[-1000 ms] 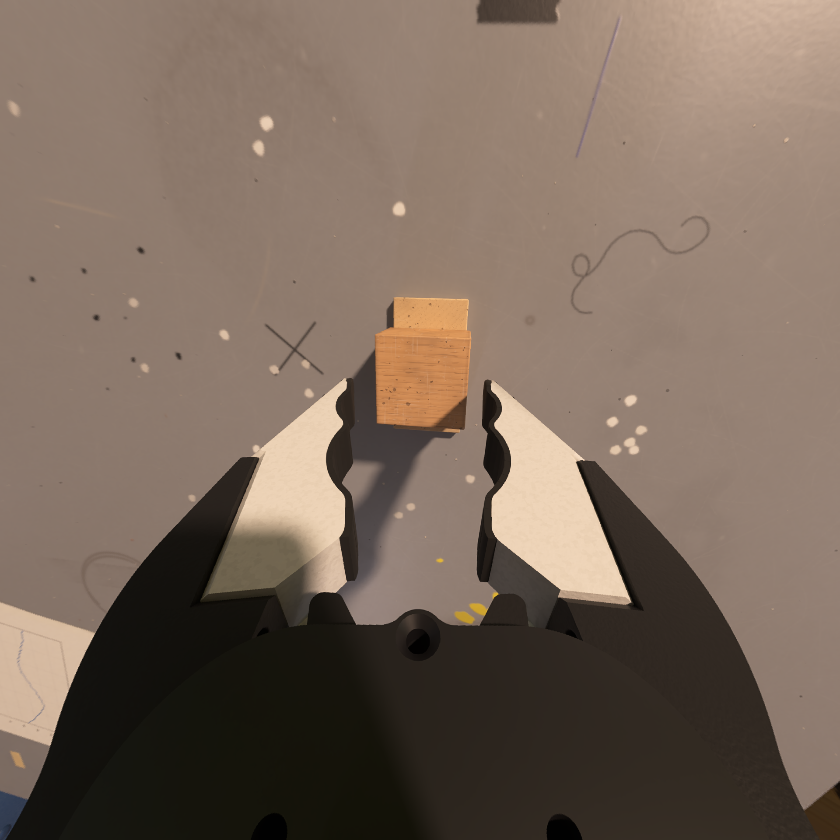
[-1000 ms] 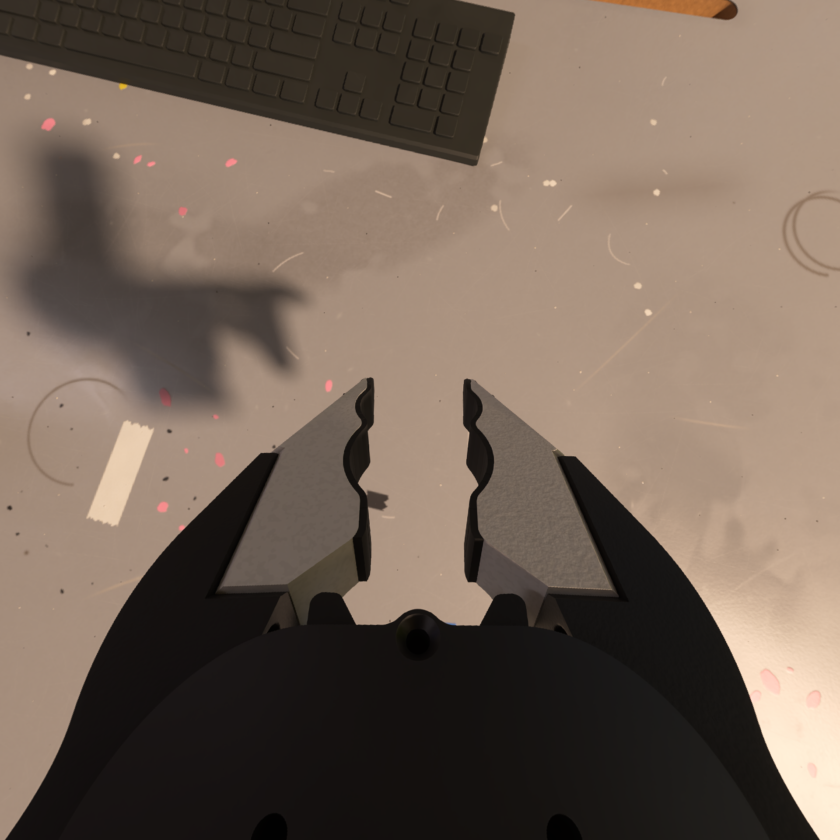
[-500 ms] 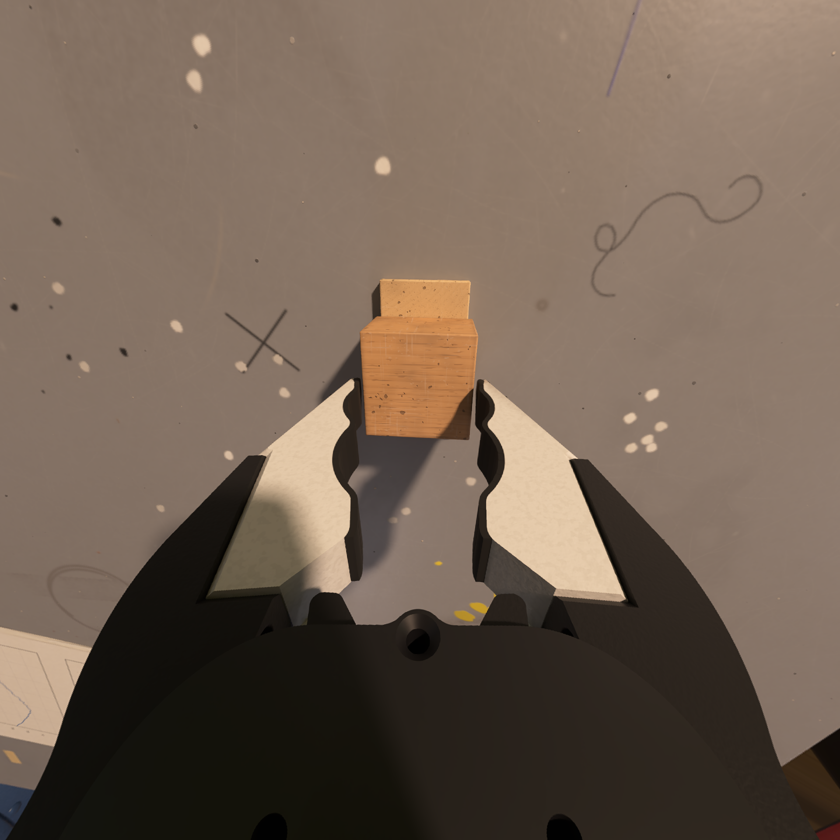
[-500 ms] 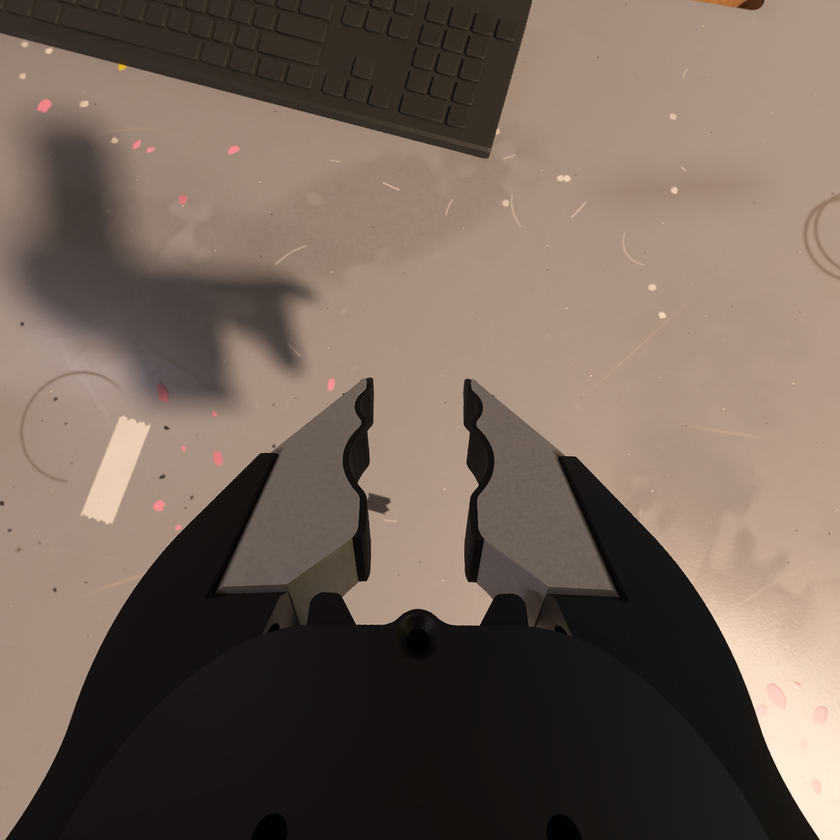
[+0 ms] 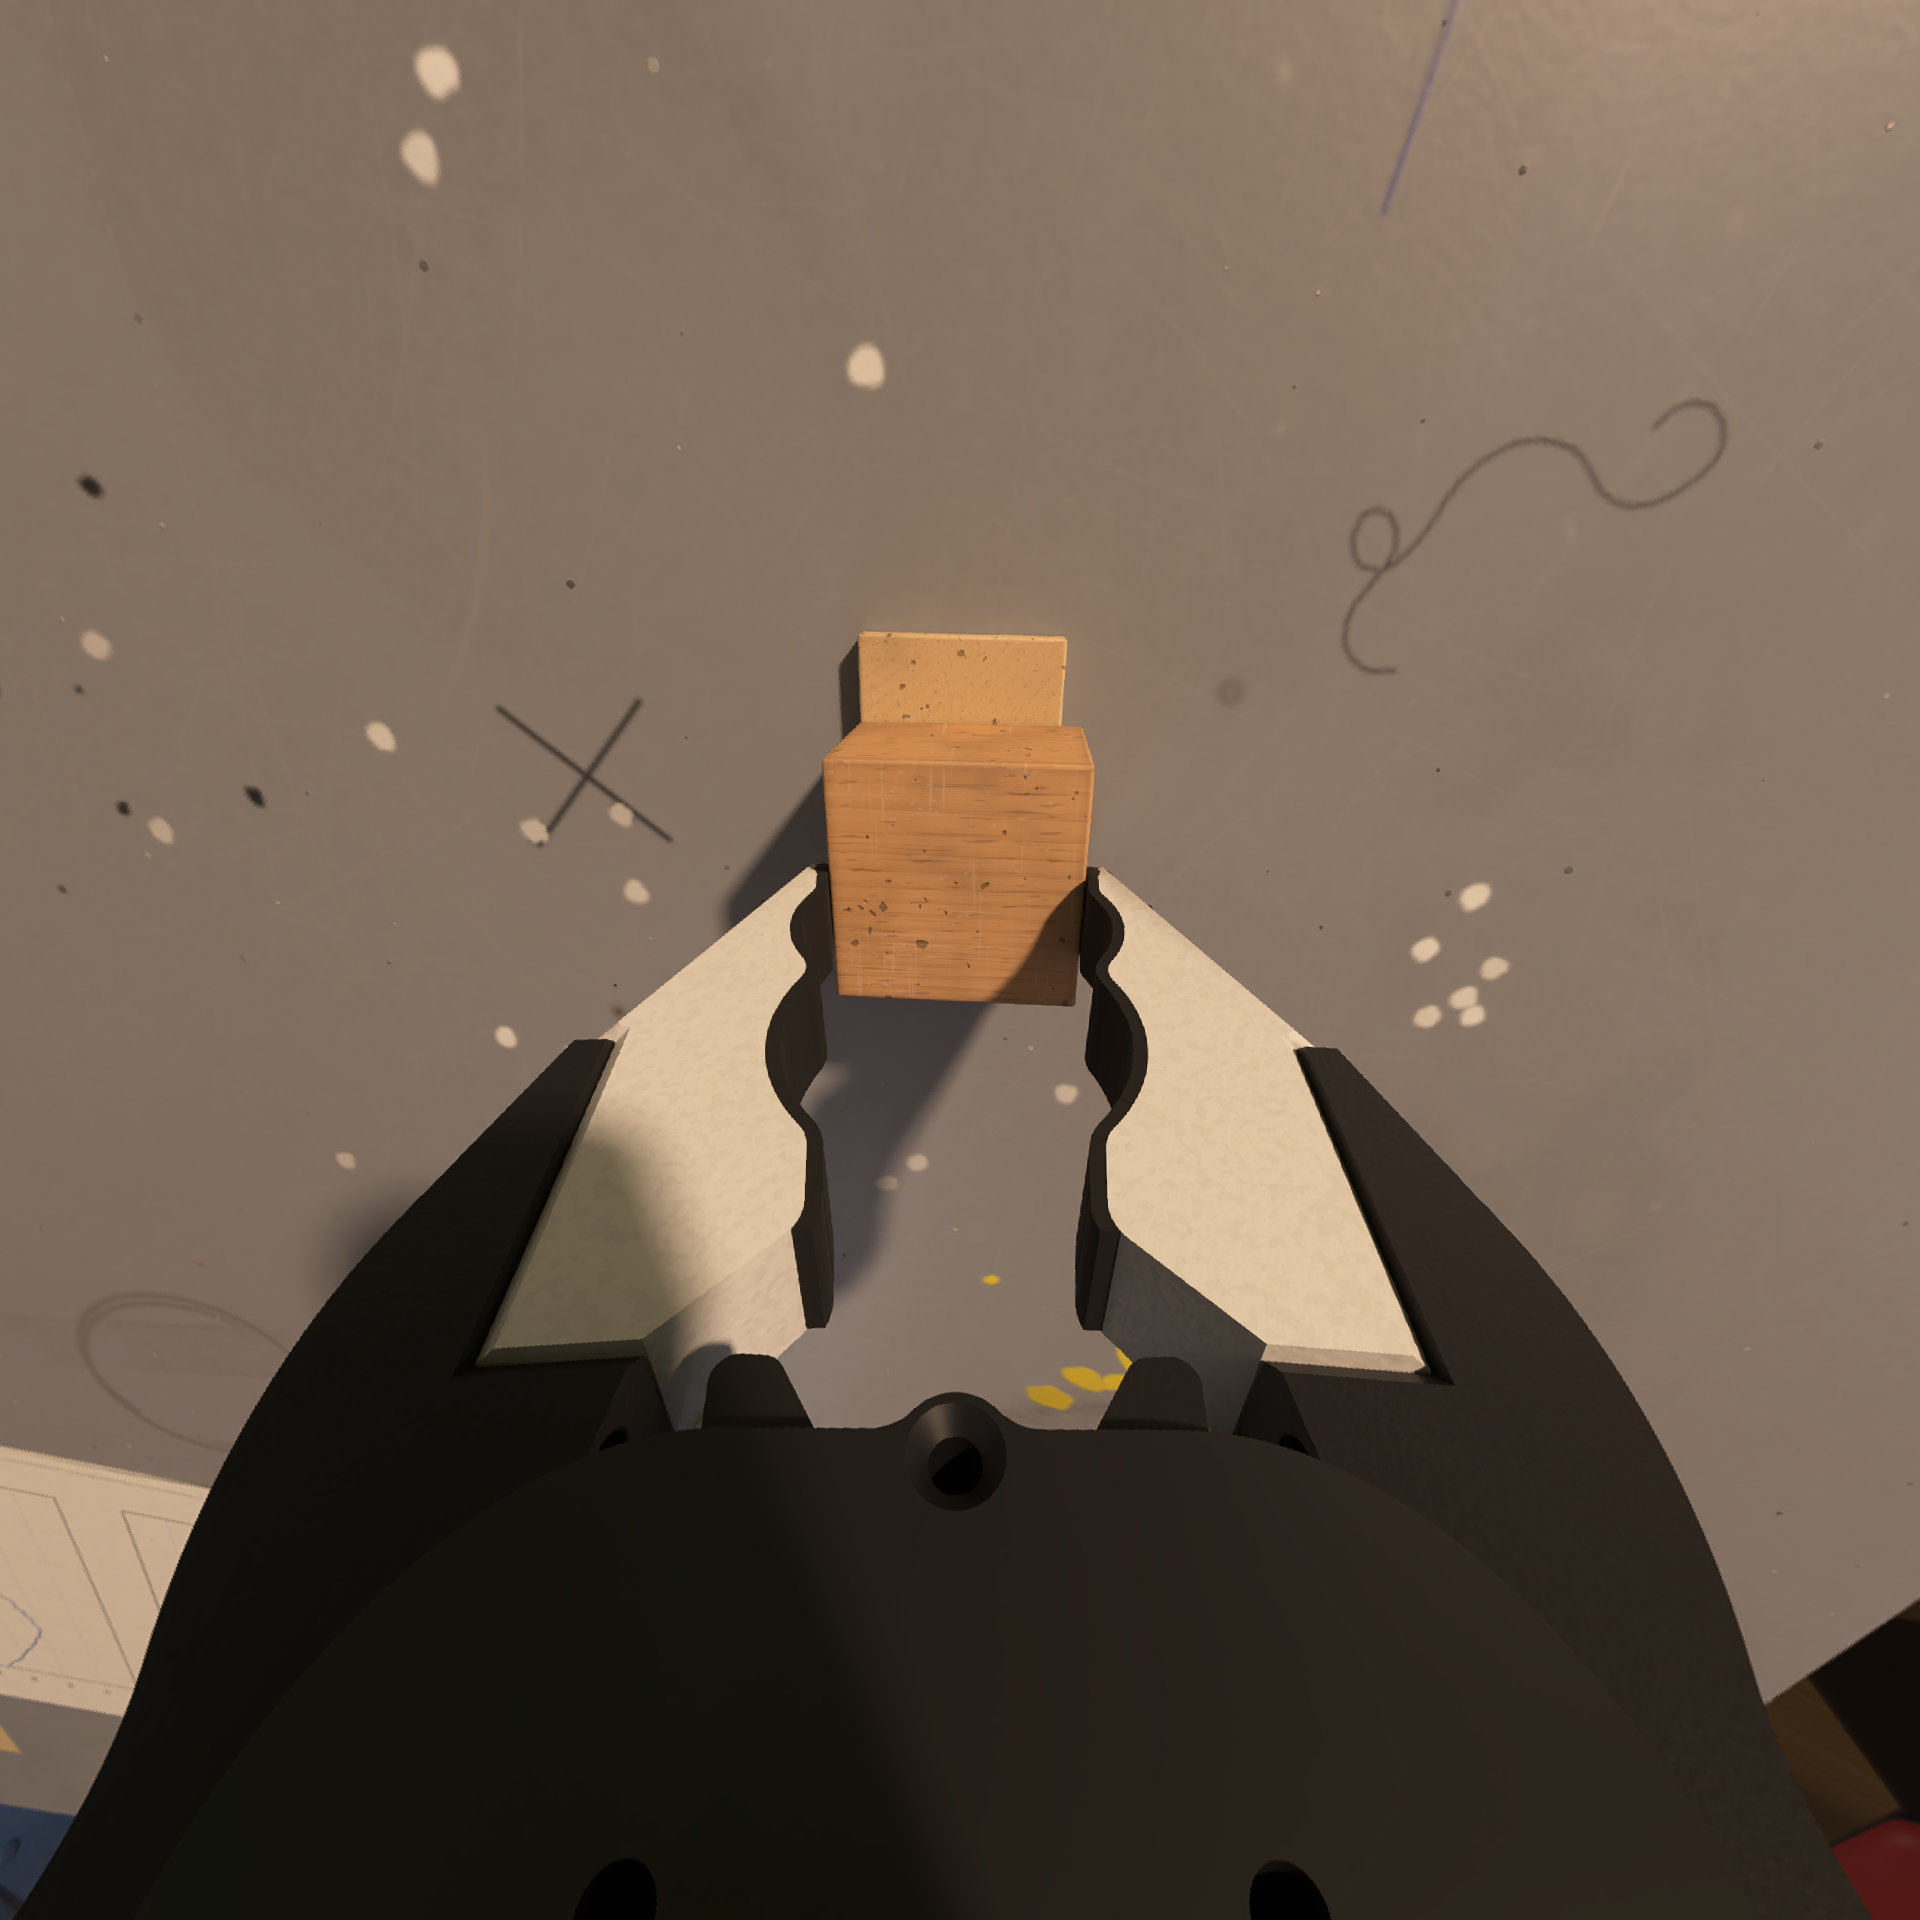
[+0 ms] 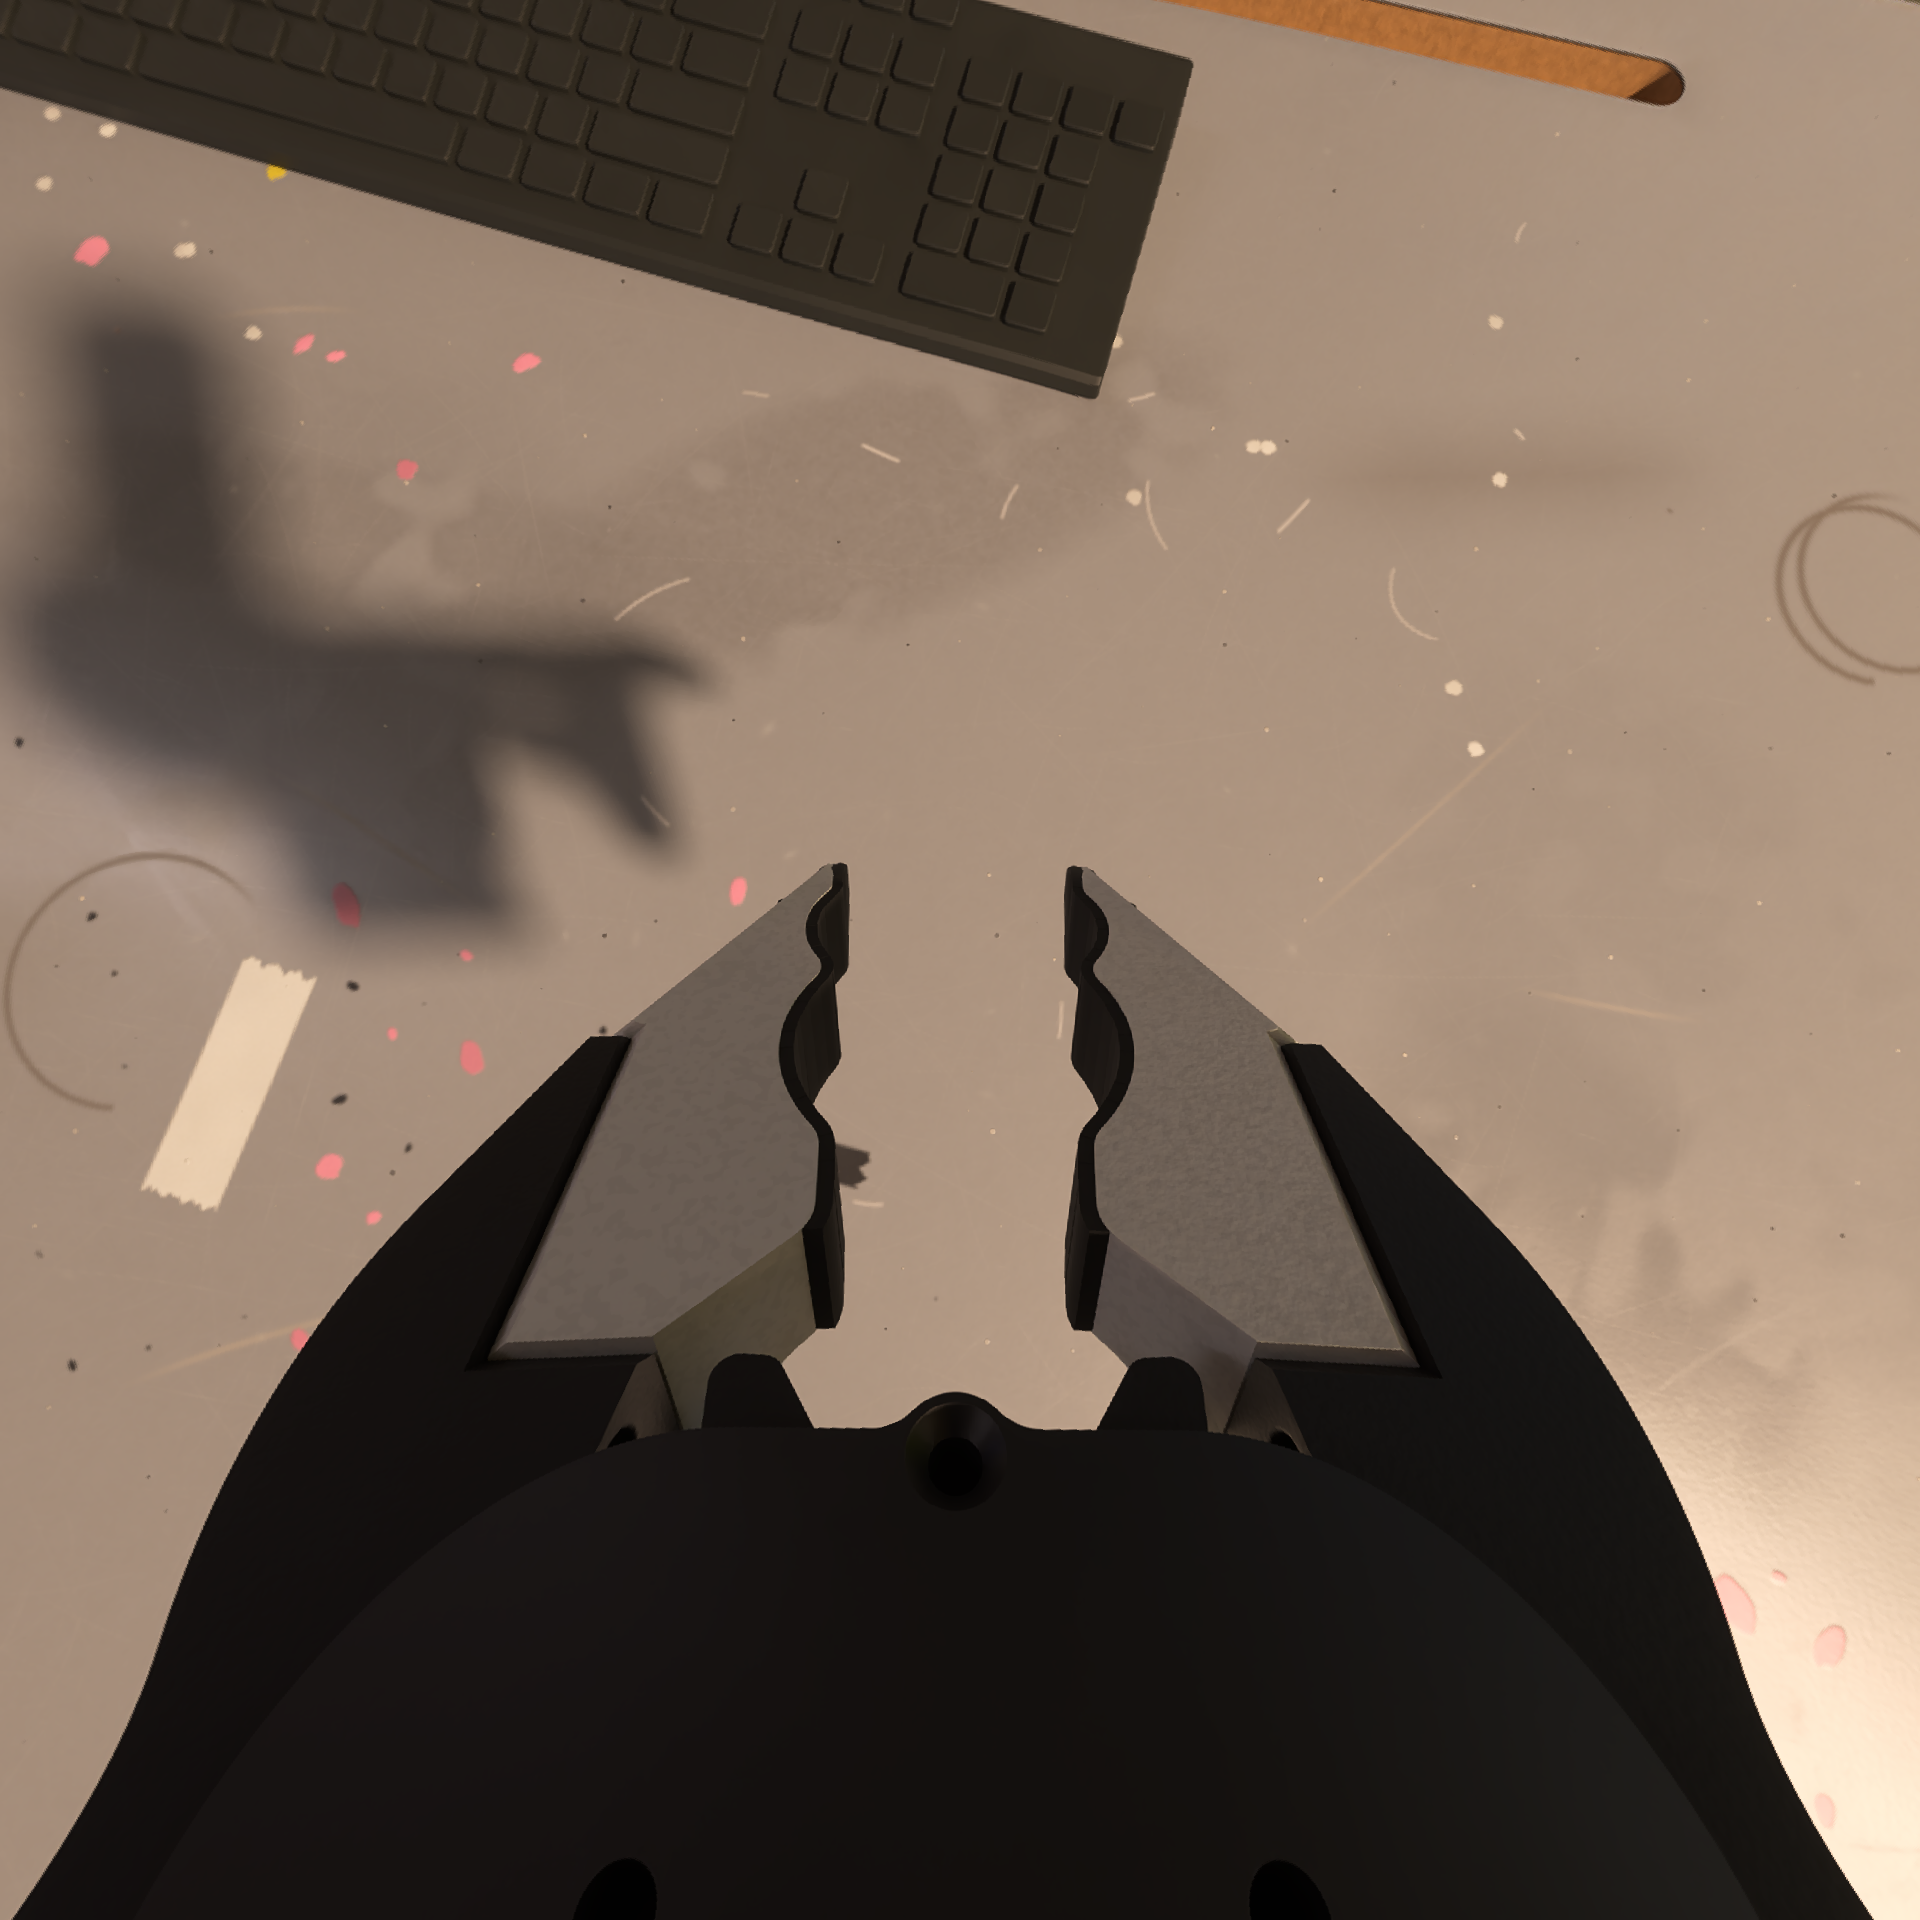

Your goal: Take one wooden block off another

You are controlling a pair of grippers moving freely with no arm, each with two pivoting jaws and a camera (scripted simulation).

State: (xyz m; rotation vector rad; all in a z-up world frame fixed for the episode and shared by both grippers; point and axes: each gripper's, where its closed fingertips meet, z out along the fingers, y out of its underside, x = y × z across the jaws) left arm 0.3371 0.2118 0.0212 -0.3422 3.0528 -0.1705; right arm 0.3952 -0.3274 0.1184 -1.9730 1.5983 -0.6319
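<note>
Two wooden blocks are stacked on the grey table (image 5: 1351, 831) in the left wrist view. The darker upper block (image 5: 956, 831) is nearest the camera. The paler lower block (image 5: 961, 681) shows only as a strip beyond it. My left gripper (image 5: 954, 883) has the upper block between its tips, and both pads touch the block's sides. My right gripper (image 6: 956, 883) is open and empty above a beige table, with no block in its view.
A sheet of paper (image 5: 62, 1579) lies at the lower left of the left wrist view. The table's edge (image 5: 1849, 1662) is at the lower right. In the right wrist view a dark keyboard (image 6: 623, 135) lies ahead, a strip of tape (image 6: 229, 1081) at left, and an orange strip (image 6: 1455, 47) at the top.
My left gripper has moved forward until the upper block sits between its tips, and the fingers have closed onto the block's sides. The right gripper has drifted slightly and stays open.
</note>
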